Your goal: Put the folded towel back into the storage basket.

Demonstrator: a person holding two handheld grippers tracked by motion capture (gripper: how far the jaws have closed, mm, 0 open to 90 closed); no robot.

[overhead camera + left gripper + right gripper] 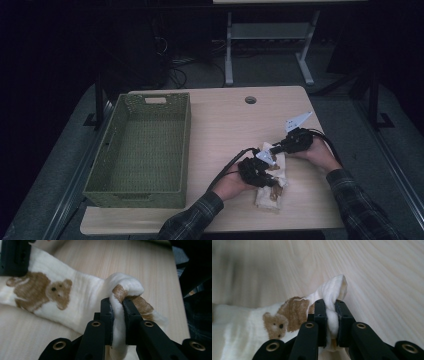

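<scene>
A cream cloth (pixel 272 185) printed with brown bears lies on the wooden table (pixel 225 125), right of centre near the front. My left gripper (pixel 270 181) is shut on a bunched fold of the cloth (pixel 75 300), the fabric squeezed between its pads (pixel 108 312). My right gripper (pixel 272 152) is shut on another corner of the cloth (pixel 334 290), which pokes up past its fingertips (pixel 320 310). In the high view both hands meet over the cloth, the left from the front, the right from the right side.
A green woven basket (pixel 112 150) stands on the left half of the table. A round cable hole (pixel 250 100) is at the back middle. Beyond the table are a white desk frame (pixel 270 45) and dark floor with cables.
</scene>
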